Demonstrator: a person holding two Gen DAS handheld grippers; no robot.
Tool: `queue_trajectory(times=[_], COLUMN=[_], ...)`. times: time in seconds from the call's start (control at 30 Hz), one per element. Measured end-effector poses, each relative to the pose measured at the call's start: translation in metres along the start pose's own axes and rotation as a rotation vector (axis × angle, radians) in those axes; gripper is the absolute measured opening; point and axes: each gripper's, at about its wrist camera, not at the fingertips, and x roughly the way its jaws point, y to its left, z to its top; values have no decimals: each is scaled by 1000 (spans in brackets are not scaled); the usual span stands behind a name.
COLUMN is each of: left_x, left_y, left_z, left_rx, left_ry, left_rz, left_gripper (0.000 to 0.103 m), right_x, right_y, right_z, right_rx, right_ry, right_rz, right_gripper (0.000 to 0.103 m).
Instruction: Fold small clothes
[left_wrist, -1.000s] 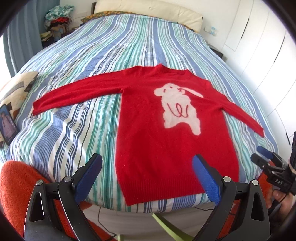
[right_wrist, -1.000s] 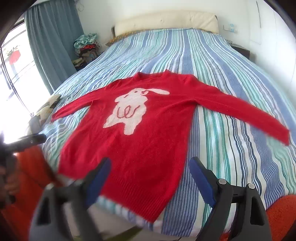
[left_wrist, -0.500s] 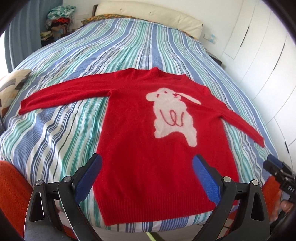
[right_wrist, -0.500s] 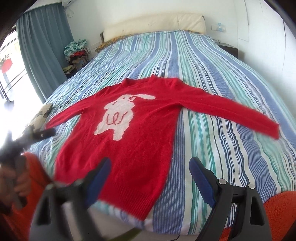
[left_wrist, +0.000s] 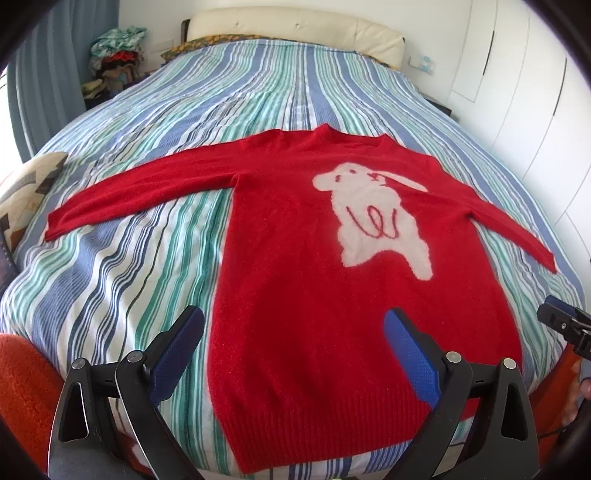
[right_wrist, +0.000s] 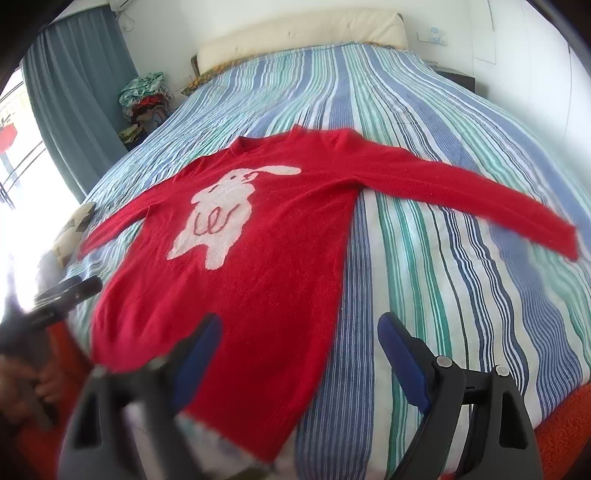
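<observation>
Left hand-held gripper (left_wrist: 293, 336) and right hand-held gripper (right_wrist: 299, 339): blue-padded jaws spread, empty. Ahead of both: red knitted sweater with white rabbit motif (left_wrist: 314, 266), flat on striped blue-green bed (left_wrist: 122, 258), sleeves outstretched.

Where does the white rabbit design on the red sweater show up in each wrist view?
Left wrist: the white rabbit design sits right of centre, on the red sweater, above the right blue finger.
Right wrist: the design sits left of centre, above the blurred left finger.
Shared landmark: the cream headboard at the far end of the striped bed.
</observation>
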Motion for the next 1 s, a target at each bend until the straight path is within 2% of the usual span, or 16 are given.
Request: queue_trajectory(times=[0.13,0.27,0.63,0.87,1.0], left_x=[7,17,21,14,15], left_y=[3,6,7,4,6], left_z=[-2,-2,2,1,2], left_rx=[-31,-56,-9,-2,-27], left_ry=[33,78,89,72,76], left_rz=[-30,-57,-28,-108,-116], left_gripper=[99,99,99,99,99], right_x=[0,7,10,12,12], right_y=[-4,-5,-3,0,-1], right_z=[-2,-5,-3,-4,-4], right_rx=[15,20,5,-9,-6], right_ry=[-9,19,0,-2,-8], right_rz=[7,4,0,6,6], right_gripper=[85,85,85,85,85])
